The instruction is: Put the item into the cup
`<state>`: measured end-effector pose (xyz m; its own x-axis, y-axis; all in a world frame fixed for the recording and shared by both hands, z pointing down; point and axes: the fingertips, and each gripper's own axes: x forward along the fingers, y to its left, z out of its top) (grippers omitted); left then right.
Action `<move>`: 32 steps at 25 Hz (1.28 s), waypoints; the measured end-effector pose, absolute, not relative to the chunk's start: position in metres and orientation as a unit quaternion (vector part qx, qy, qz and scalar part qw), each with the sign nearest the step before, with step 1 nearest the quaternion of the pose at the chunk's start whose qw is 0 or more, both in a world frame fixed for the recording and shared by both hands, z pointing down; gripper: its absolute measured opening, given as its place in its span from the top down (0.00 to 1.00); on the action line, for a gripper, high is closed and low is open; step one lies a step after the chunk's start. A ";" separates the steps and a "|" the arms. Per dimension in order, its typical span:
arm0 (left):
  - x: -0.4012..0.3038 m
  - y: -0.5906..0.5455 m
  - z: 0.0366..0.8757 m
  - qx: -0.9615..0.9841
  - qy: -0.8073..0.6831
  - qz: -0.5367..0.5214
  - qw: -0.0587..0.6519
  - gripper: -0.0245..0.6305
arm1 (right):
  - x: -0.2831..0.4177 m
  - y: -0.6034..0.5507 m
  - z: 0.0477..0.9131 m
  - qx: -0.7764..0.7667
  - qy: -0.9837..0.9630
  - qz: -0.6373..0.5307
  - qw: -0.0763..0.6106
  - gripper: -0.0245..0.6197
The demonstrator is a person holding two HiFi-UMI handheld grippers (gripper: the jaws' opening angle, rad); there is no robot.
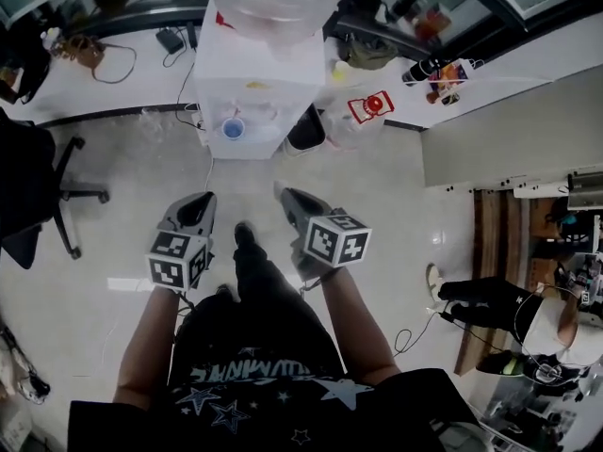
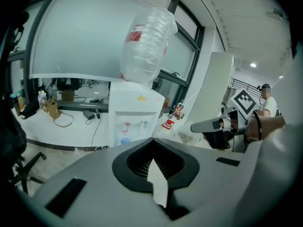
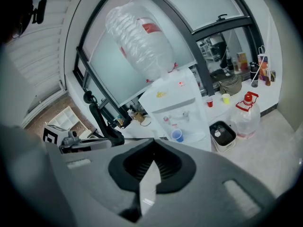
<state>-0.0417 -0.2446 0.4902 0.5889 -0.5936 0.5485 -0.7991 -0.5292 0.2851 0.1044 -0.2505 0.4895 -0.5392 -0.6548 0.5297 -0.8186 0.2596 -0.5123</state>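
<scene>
A blue cup [image 1: 233, 128] [image 2: 125, 140] [image 3: 177, 135] stands on the drip tray of a white water dispenser [image 1: 254, 73] that carries a big clear bottle [image 2: 144, 46]. My left gripper [image 1: 200, 203] [image 2: 152, 140] and right gripper [image 1: 286, 194] [image 3: 152, 141] hang side by side over the floor, well short of the dispenser. Both have their jaws closed tip to tip with nothing between them. No loose item shows in either gripper.
A clear jug with a red handle [image 1: 363, 111] [image 3: 246, 115] and a black bin [image 1: 306, 130] stand right of the dispenser. Red [image 3: 209, 103] and yellow [image 3: 226, 98] cups sit on the counter behind. An office chair [image 1: 38, 196] is left; a person [image 1: 509, 299] is right.
</scene>
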 end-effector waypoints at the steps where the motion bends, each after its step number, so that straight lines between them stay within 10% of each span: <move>1: -0.040 -0.250 0.493 0.851 -0.409 0.197 0.264 0.95 | 0.105 -0.258 0.493 0.466 -0.787 0.389 0.110 0.96; 32: -0.049 -0.394 0.637 0.790 -0.490 0.178 0.324 0.95 | 0.051 -0.428 0.661 0.396 -0.801 0.415 0.170 0.96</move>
<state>-0.0490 -0.3937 0.6370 0.4575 -0.6576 0.5986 -0.8885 -0.3103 0.3382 0.0506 -0.4276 0.6611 -0.6282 -0.4939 0.6012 -0.7760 0.3419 -0.5299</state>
